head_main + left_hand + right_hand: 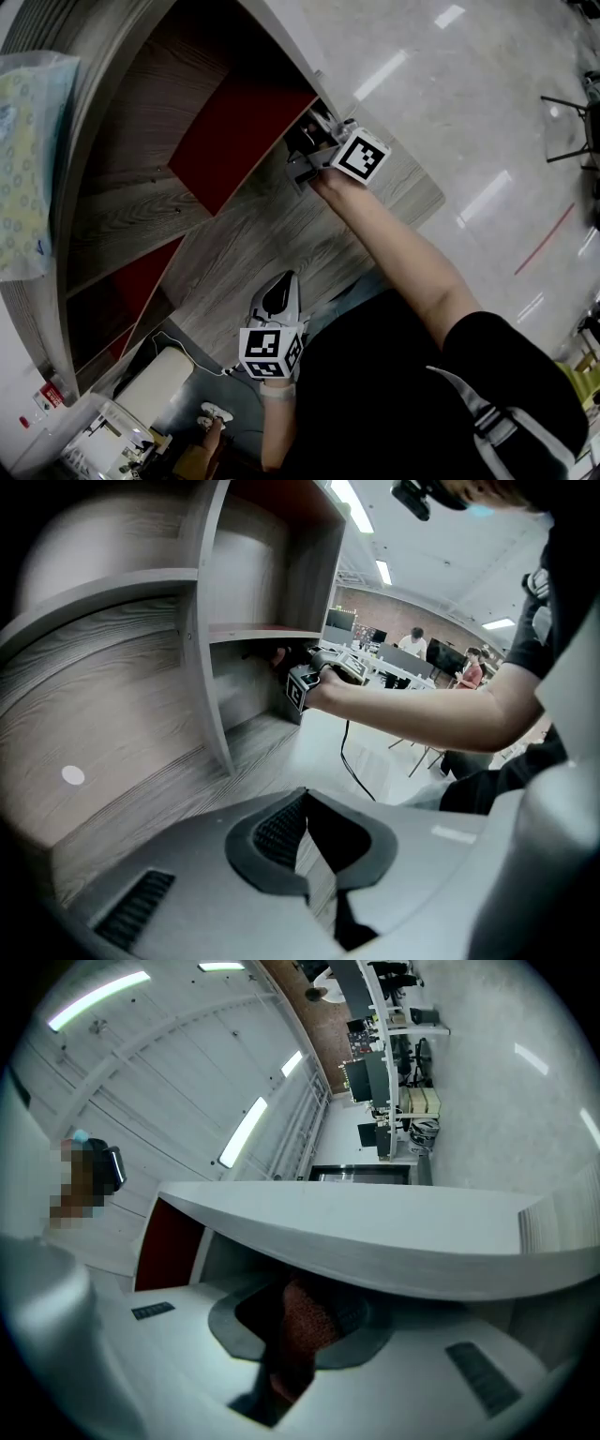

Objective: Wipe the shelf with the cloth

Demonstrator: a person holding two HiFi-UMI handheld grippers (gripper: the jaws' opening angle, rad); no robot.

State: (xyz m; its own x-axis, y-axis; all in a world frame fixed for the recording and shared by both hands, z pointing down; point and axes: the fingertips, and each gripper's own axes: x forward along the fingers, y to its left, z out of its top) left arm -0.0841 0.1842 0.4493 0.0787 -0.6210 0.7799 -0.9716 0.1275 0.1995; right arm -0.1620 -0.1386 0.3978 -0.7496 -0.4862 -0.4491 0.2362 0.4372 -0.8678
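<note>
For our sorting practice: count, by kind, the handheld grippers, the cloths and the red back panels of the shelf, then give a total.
Grey two-jaw handheld grippers: 2 (left, right)
Reddish-brown textured cloth: 1
Dark red back panels of the grey wood-grain shelf: 2
Total: 5

Open-plan office, desks [398,667], monitors [339,621], ceiling strip lights [349,503]

Shelf [244,239]: grey wood-grain boards. Back panels [239,136]: deep red.
Cloth [305,1321]: looks reddish-brown in dim light, finely pebbled weave.
Marker cube [361,156]: black squares on white.
Floor [469,112]: pale glossy grey, with one red line [544,242].
Left gripper [305,799]: light grey shell, charcoal pads [272,841].
</note>
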